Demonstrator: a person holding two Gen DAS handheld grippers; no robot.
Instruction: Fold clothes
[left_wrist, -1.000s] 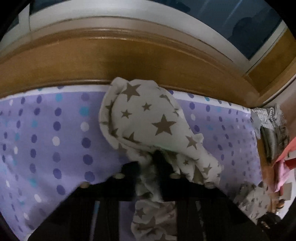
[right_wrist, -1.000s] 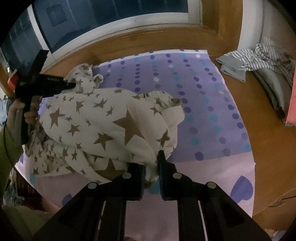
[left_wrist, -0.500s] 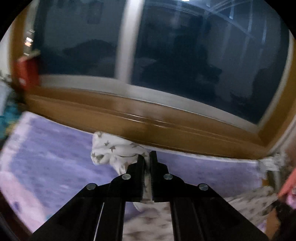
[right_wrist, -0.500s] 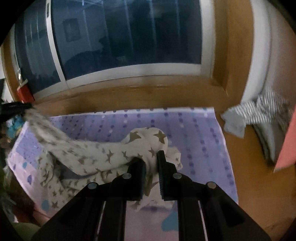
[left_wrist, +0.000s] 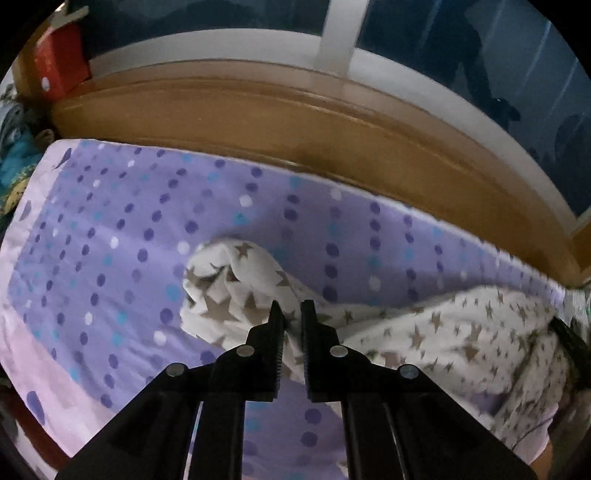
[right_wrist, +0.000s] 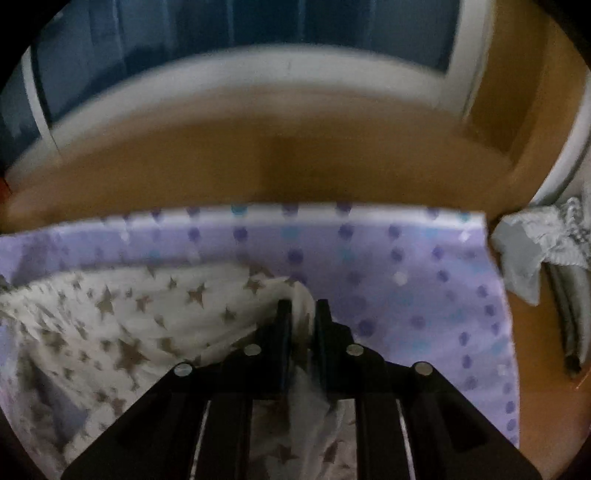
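Note:
A white garment with brown stars (left_wrist: 229, 291) lies stretched sideways over the purple dotted sheet (left_wrist: 129, 240). My left gripper (left_wrist: 291, 308) hovers at its bunched left end. Its jaws are opening: a narrow gap shows the bare toothed pads, with cloth showing in the gap. In the right wrist view the garment (right_wrist: 129, 325) spreads left from my right gripper (right_wrist: 303, 304). Those jaws are opening too, with a loose fold of the cloth standing in the gap between them. The view is blurred.
A wooden ledge (left_wrist: 295, 122) and a dark window run along the far side of the sheet (right_wrist: 424, 295). A red box (left_wrist: 59, 66) sits at the ledge's left end. Striped and grey clothes (right_wrist: 546, 240) are piled on the wood to the right.
Both grippers have drawn apart and come down, pulling the bundled garment out into a long spread on the sheet. Both pairs of jaws, tight on the cloth before, now show a gap.

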